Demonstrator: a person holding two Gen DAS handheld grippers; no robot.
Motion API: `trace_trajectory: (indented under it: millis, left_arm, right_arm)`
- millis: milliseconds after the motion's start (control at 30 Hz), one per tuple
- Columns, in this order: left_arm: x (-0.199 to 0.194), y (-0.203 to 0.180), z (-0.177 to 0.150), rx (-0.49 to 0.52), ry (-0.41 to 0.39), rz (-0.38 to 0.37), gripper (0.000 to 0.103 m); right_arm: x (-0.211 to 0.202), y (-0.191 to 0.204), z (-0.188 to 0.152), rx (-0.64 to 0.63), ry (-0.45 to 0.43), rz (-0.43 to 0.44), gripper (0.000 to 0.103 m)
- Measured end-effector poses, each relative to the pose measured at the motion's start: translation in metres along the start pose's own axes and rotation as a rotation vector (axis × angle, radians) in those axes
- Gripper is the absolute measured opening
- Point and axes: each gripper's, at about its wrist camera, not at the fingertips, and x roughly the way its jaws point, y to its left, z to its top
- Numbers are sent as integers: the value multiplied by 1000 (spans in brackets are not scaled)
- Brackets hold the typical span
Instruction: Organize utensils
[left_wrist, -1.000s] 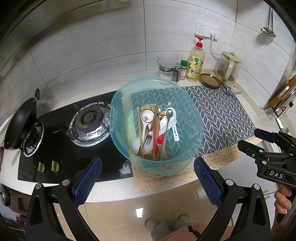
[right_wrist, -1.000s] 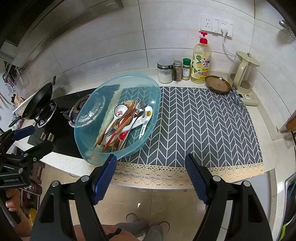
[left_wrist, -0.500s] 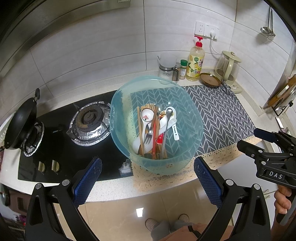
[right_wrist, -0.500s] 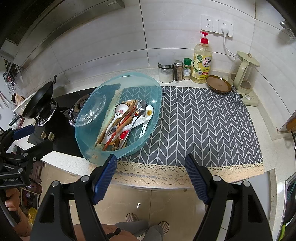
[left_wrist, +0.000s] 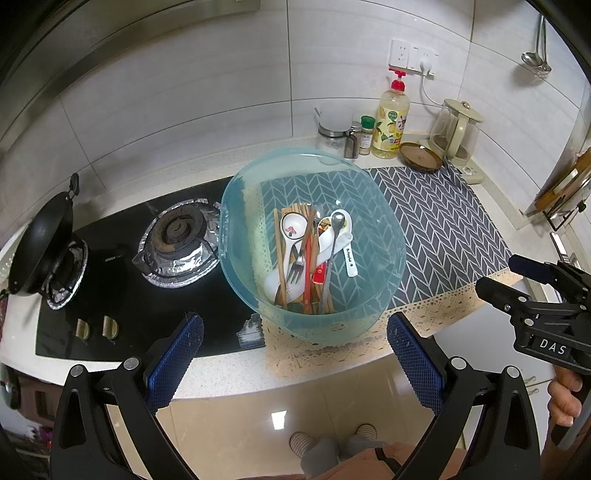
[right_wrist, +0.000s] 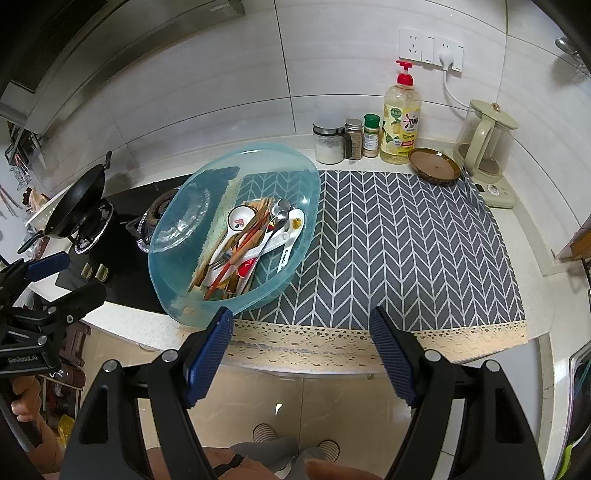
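A translucent blue basin sits on the left end of a grey herringbone mat, also in the right wrist view. It holds mixed utensils: white ceramic spoons, wooden chopsticks, a metal fork and spoon, red-handled pieces; they also show in the right wrist view. My left gripper is open and empty, in front of the counter edge below the basin. My right gripper is open and empty, in front of the mat's lace edge, right of the basin.
A black gas hob with a foil-lined burner and a black wok lies left of the basin. Jars, a soap bottle, a brown dish and a glass kettle stand along the back wall.
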Motion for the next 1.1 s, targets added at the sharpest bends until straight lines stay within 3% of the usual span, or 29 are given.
trace_trajectory:
  millis: [1100]
  left_arm:
    - [-8, 3, 0, -12, -35, -22, 99]
  right_arm:
    - [-3, 3, 0, -12, -11, 2, 74]
